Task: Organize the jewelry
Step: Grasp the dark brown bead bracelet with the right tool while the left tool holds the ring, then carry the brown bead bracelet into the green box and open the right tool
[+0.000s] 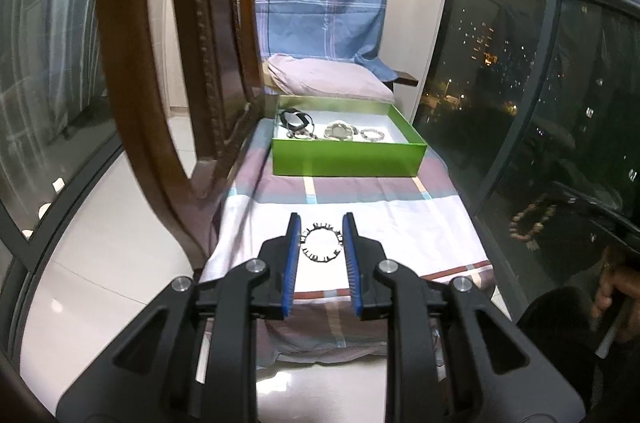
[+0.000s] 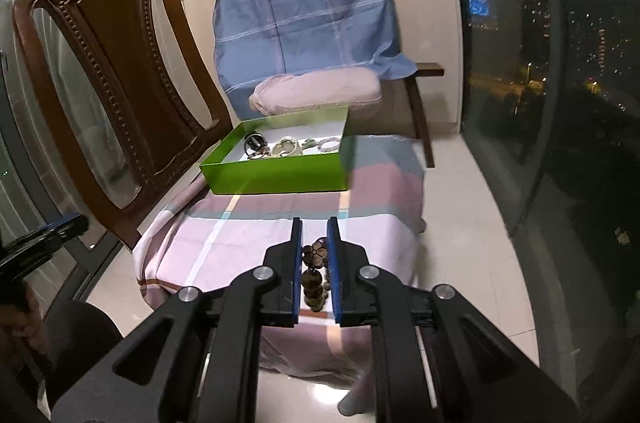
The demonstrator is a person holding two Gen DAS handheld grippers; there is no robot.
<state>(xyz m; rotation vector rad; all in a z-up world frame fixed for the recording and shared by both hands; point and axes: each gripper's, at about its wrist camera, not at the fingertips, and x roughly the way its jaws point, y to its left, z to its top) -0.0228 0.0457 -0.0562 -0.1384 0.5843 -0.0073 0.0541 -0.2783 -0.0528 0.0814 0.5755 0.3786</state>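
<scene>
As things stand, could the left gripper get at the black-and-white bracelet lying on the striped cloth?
Probably yes. The left gripper is open with the black-and-white bracelet showing between its blue pads, and nothing lies between them on the striped cloth. Whether it is low enough is unclear.

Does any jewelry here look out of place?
Yes. One bracelet lies loose on the bedsheet between the open left jaws, outside the green box that holds the others. The right gripper holds a brown beaded piece, also not boxed.
</scene>
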